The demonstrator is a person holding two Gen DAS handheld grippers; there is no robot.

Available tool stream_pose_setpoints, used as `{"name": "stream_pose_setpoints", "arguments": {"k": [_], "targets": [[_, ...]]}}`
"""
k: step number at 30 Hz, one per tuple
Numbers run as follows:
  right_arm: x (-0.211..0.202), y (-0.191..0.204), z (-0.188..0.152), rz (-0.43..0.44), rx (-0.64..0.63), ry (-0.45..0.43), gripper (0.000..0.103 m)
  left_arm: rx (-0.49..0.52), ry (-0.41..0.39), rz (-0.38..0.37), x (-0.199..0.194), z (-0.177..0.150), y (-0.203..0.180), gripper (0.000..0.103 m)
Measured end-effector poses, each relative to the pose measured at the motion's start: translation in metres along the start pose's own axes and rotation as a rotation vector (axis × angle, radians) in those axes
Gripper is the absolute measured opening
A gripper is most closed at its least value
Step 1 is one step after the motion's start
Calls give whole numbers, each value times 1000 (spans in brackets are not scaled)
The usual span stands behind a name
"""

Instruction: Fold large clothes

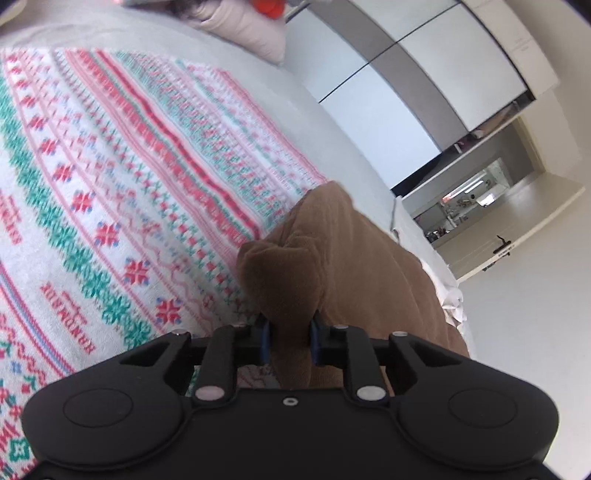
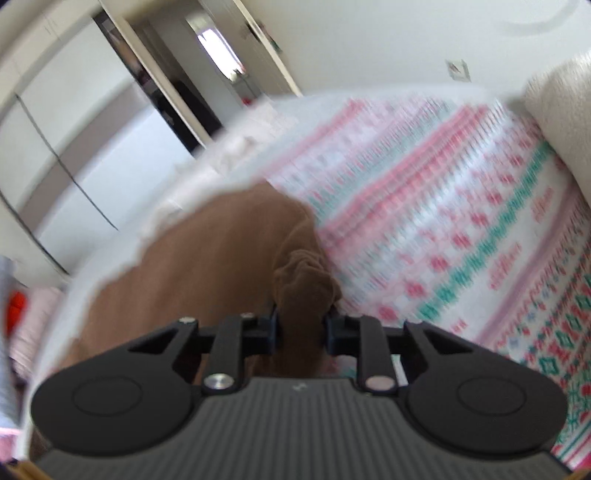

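A brown garment (image 1: 332, 258) lies bunched near the edge of a bed covered with a patterned blanket (image 1: 110, 166). In the left wrist view my left gripper (image 1: 289, 338) is shut on a thick fold of the brown cloth, which bulges up between the blue pads. In the right wrist view my right gripper (image 2: 303, 328) is shut on another gathered fold of the same brown garment (image 2: 221, 251), with the cloth puckered just past the fingertips. The rest of the garment spreads left toward the bed's edge. The right wrist view is blurred.
The patterned blanket (image 2: 461, 221) in red, green and white covers the bed. A pale pillow (image 1: 251, 26) and a cream cushion (image 2: 561, 110) lie at the bed's far ends. White wardrobe doors (image 1: 424, 74) and a doorway (image 2: 221, 55) stand beyond the bed.
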State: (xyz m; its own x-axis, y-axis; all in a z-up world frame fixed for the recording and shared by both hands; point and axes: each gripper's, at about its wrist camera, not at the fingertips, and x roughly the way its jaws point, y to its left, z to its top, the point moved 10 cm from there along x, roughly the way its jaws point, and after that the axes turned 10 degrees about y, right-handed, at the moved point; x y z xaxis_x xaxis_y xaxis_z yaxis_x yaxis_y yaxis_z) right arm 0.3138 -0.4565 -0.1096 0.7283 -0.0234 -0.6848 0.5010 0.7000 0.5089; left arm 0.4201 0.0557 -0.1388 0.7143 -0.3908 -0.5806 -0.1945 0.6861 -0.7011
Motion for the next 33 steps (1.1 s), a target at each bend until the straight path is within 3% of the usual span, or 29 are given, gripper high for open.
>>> {"name": "stream_pose_setpoints", "arguments": {"k": [2,4,6,9,14,18,20,21,23,25,28,33], "targets": [[10,-7,-6,-50,5,22,38,-20,23,15,7,-2,8,28],[2,-9,-1,-130,-19,-27,65,-20,43,7,11,-3,9,39],[-12,-5,4,-198,-72,-107,70,-28,69,-47,15,-4,5,54],[-29,12,6,-244,-170,-195,73,-51,69,-86,21,-4,0,66],[-49,73,-11,-199,-371,-309,76,8,56,-74,37,-3,-13,65],[-43,137,-52,11,-563,-278,78,20,6,-68,41,-3,-17,62],[-34,160,-75,129,-616,-226,77,26,-27,-40,41,-4,-17,52],[-30,168,-84,165,-637,-203,71,42,-42,-18,41,-5,-15,48],[-21,181,-100,202,-679,-169,54,114,-72,28,42,-7,-19,43],[-8,187,-115,224,-723,-100,26,177,-107,64,42,-9,-25,37],[17,180,-130,188,-734,4,25,255,-175,74,34,-7,-44,25],[29,168,-128,243,-611,109,25,421,-291,-30,2,1,-112,19]]}}
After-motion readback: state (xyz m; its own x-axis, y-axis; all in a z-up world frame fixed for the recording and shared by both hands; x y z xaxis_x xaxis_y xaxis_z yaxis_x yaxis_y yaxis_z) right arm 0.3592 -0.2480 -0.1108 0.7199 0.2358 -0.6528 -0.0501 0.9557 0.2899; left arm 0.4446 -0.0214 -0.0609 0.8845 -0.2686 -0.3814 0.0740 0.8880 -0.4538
